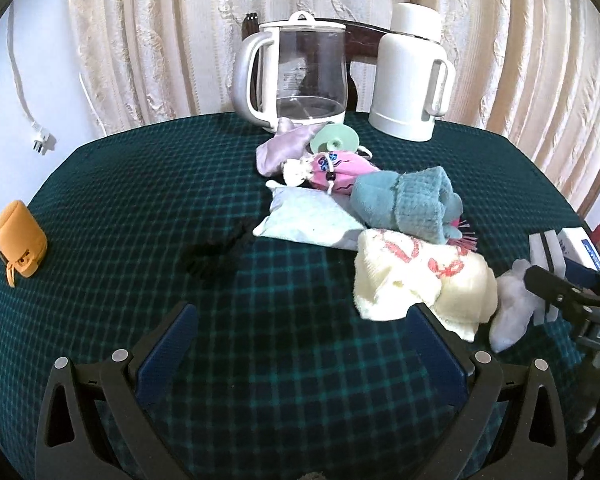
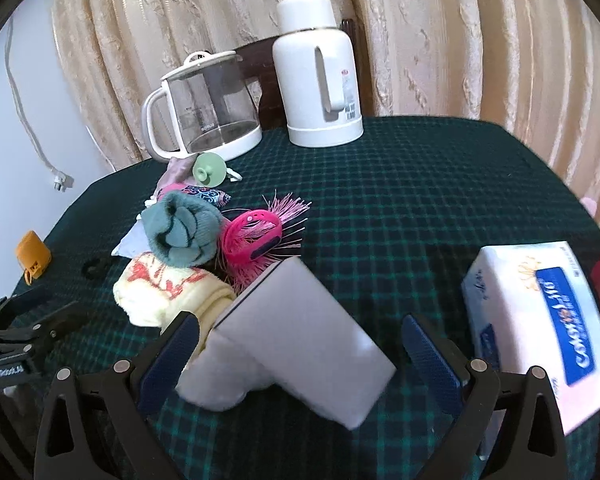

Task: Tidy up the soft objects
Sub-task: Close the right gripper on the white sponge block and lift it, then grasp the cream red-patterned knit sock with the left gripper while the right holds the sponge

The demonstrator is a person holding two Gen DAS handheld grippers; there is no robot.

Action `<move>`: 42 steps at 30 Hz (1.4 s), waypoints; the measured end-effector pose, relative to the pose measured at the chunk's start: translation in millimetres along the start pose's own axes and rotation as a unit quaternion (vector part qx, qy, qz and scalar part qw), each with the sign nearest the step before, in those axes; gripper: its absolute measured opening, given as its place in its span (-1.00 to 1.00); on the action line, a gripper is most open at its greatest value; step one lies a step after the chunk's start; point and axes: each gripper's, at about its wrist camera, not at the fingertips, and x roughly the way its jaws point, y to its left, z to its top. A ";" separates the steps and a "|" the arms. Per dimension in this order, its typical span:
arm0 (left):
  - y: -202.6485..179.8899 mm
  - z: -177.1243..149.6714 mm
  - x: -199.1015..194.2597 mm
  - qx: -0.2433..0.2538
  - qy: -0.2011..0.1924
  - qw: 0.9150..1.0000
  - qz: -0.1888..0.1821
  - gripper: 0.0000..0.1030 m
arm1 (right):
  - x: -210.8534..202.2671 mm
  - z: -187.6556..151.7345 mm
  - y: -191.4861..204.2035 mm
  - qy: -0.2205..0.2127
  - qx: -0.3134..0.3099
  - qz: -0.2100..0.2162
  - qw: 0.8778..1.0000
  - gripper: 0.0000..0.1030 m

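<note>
The right gripper [image 2: 300, 364], jaws wide, straddles a white foam block [image 2: 300, 332] lying between its 2 fingers; it should centre before closing gently. The left gripper [image 1: 300, 356] gapes empty. Beyond, the cream towel [image 1: 420, 280] and teal cloth roll [image 1: 404, 204] await.

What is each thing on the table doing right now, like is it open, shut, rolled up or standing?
Left claw: open, holding nothing.
Right claw: open around the white sponge block, not squeezing.
Glass kettle: upright, lid on, empty.
White thermos: upright, cap on.
Teal socks: rolled up.
Yellow towel: crumpled.
Tissue pack: lying flat.
</note>
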 end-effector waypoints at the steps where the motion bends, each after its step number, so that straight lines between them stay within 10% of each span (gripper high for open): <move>1: -1.3 2.0 2.1 0.000 0.002 1.000 0.000 1.00 | 1.8 0.9 -1.5 -0.001 0.003 0.005 1.000 0.99; 8: -10.1 10.1 12.2 0.000 0.009 1.000 -0.006 1.00 | 14.8 3.8 -8.4 0.023 0.017 0.048 0.998 0.50; 29: -35.5 21.1 62.0 -0.025 0.052 0.996 -0.064 0.96 | -39.7 6.6 -17.8 -0.050 0.048 0.084 0.994 0.45; 42: -41.5 18.6 63.0 -0.054 0.057 0.990 -0.118 -0.19 | -57.7 -2.7 -29.2 -0.064 0.067 0.083 0.992 0.45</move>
